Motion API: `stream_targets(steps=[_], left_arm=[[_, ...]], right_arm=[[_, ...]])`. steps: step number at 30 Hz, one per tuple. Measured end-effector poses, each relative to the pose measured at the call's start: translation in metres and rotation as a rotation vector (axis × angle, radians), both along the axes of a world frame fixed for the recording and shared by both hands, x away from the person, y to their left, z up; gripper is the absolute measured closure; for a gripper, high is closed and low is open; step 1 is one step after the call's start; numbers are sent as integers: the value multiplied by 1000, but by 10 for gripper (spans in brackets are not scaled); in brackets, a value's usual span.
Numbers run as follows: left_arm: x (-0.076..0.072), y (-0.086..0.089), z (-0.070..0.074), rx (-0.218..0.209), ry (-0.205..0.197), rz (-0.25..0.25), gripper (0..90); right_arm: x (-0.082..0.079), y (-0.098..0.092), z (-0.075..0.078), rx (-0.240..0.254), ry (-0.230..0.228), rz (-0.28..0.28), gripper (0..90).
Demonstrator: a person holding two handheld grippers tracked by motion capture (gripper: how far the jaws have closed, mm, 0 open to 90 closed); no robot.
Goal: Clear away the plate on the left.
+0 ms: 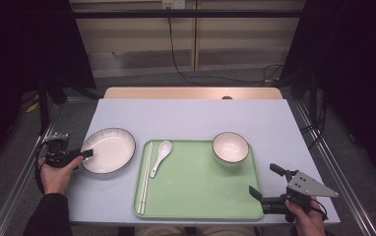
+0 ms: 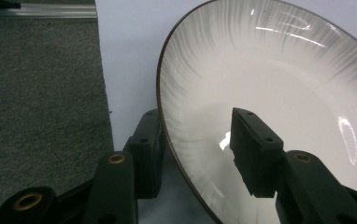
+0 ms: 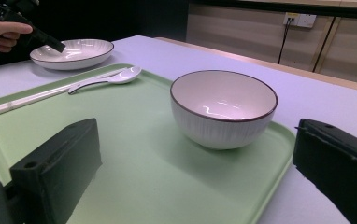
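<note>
A white plate with a dark rim lies on the table left of a green tray. My left gripper reaches over its left edge. In the left gripper view the plate has its rim between the jaws of the left gripper, one inside and one outside below the rim, with a gap still showing. On the tray stand a white bowl, a white spoon and white chopsticks. My right gripper hovers open at the tray's front right corner, facing the bowl.
The pale blue table ends in a wooden strip at the back. Metal rails run along both sides over grey carpet. Cables lie on the floor behind. The tray's middle is bare.
</note>
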State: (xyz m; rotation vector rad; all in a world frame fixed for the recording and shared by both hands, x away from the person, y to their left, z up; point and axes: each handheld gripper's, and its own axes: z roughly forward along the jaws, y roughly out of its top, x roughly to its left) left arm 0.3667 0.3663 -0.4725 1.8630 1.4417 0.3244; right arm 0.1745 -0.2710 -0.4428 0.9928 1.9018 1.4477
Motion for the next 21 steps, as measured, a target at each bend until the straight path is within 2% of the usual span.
stream_targets(steps=[2,3,4,7,9,13,16,19,20,21], left_arm=[[3,1,-3,-19,11,10,606],[5,2,-3,-18,15,-2,598],[5,3,-4,-46,18,14,606],[8,8,-7,-102,33,12,633],[9,8,-9,-123,24,23,638],[9,12,-11,-134,22,0,641],[11,12,-11,-141,28,5,641],[15,14,-11,-171,66,25,666],[16,16,-12,-209,73,37,688],[17,17,-12,-221,86,41,706]], right_arm=[[0,0,0,2,2,-6,5],[0,0,0,2,4,-6,5],[0,0,0,2,5,-5,5],[0,0,0,-1,7,-3,5],[0,0,0,-3,2,-4,5],[0,1,0,-6,0,-4,5],[0,1,0,-4,0,1,5],[0,1,0,-6,4,9,5],[0,1,0,-10,2,0,5],[0,1,0,-12,0,3,5]])
